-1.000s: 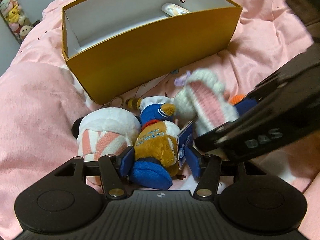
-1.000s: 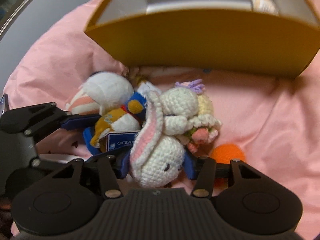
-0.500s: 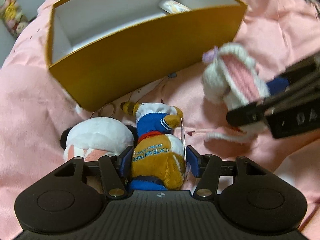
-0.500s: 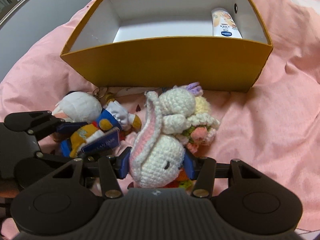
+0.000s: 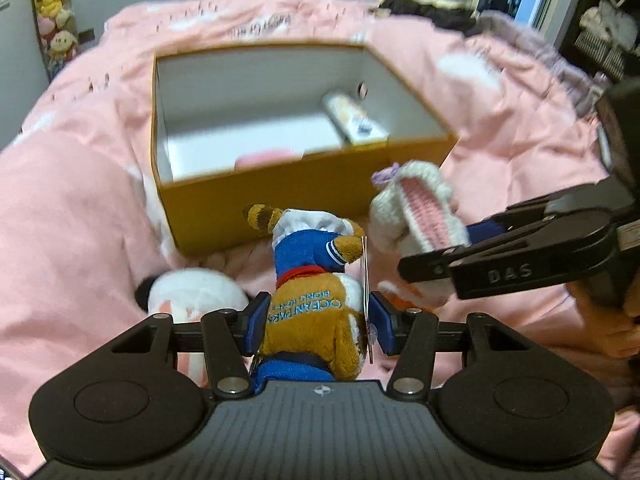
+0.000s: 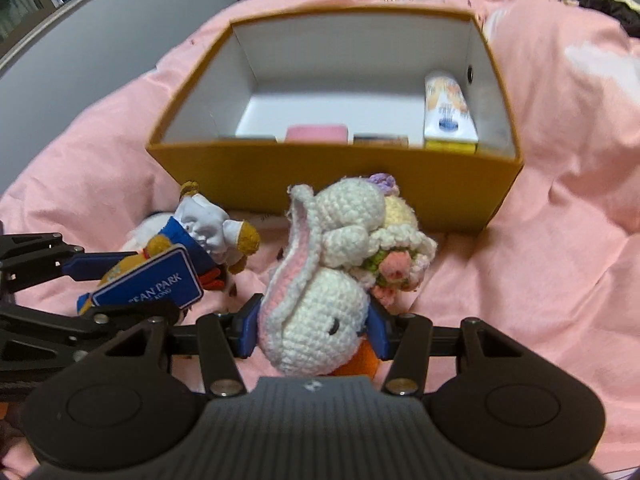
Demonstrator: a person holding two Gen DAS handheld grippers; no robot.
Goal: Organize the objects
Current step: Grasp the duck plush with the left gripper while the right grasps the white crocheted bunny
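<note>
My left gripper [image 5: 316,322] is shut on a brown plush animal in a blue sailor top [image 5: 316,280], held above the pink bedding in front of the yellow box [image 5: 304,204]. My right gripper [image 6: 314,330] is shut on a white crocheted rabbit with pink ears and a flower bouquet [image 6: 336,264], held near the box's front wall [image 6: 340,184]. In the right wrist view the sailor plush [image 6: 200,240] with its blue tag hangs at the left. In the left wrist view the rabbit [image 5: 416,216] shows at the right.
The box holds a cream tube [image 6: 448,110], a pink item [image 6: 316,134] and a dark item [image 6: 380,140]. A white and pink striped plush [image 5: 192,296] lies on the bedding below the left gripper. An orange item [image 6: 356,364] sits under the rabbit. Dark clothing [image 5: 424,4] lies beyond the box.
Both grippers have lifted their toys off the bedding and risen, so the box's inside now shows from above. The striped plush stayed on the bed.
</note>
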